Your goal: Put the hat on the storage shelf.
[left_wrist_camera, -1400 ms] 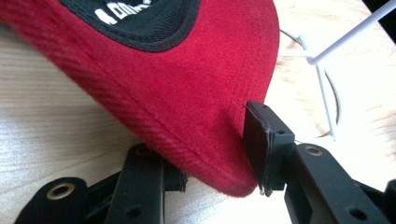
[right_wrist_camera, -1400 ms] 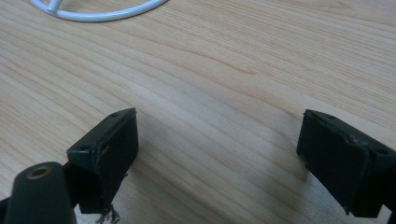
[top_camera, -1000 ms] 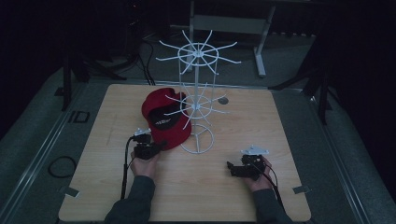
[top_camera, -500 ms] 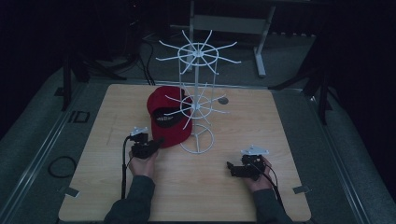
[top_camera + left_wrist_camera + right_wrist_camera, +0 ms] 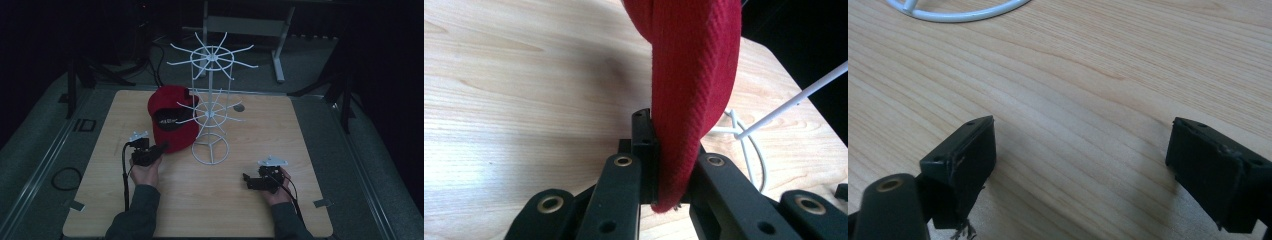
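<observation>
Left gripper (image 5: 664, 165) fingers clamp red fabric cap (image 5: 172, 117); its black front patch's white lettering unreadable; right gripper (image 5: 1088, 170) fingers wide, empty.

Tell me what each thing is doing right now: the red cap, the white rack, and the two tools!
Red cap: brim pinched in the left tool, crown leaning by the rack.
White wire rack: standing upright on the table, nothing hanging on its hooks.
Left tool: shut on the cap's brim.
Right tool: open, holding nothing, low over the table.
Wooden table: flat, carrying the rack.
</observation>
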`<control>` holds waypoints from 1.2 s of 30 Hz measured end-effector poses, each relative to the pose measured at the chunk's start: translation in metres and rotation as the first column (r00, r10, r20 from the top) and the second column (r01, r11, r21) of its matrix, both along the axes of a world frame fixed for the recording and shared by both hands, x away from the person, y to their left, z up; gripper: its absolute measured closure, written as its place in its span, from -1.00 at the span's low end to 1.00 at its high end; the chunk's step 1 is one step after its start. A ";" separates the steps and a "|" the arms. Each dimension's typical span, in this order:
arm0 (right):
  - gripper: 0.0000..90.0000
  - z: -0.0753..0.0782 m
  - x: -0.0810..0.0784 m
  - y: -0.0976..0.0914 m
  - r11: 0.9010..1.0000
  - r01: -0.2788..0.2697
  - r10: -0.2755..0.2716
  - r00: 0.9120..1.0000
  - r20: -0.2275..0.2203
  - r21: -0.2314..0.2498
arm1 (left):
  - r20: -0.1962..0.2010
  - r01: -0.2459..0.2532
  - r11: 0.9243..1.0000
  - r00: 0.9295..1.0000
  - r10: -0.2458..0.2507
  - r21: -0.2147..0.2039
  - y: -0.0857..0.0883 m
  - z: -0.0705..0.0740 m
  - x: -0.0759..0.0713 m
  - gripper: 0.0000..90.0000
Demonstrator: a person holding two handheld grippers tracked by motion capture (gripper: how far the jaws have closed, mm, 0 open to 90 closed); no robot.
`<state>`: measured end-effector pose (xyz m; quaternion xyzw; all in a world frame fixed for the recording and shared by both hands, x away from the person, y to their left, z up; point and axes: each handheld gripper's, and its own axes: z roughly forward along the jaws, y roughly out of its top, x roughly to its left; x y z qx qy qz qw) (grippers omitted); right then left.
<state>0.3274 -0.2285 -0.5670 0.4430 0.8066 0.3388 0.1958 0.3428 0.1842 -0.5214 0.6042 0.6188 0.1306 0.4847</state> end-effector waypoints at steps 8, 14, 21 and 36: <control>-0.72 0.000 0.000 0.000 1.000 -0.001 0.001 1.000 0.000 0.000 | 0.008 -0.034 0.999 0.999 0.034 -0.006 0.011 0.005 -0.002 0.91; -0.72 0.000 0.000 0.000 1.000 -0.001 0.001 1.000 0.000 0.000 | 0.021 -0.050 0.999 0.998 0.050 -0.005 0.018 0.009 -0.003 0.91; -0.72 0.000 0.000 0.000 1.000 -0.001 0.001 1.000 0.000 0.000 | 0.034 -0.066 0.998 0.997 0.066 -0.005 0.022 0.014 -0.005 0.91; -0.72 0.000 0.000 0.000 1.000 -0.002 0.002 1.000 0.000 0.001 | 0.058 -0.103 0.995 0.993 0.103 -0.001 0.033 0.023 -0.009 0.91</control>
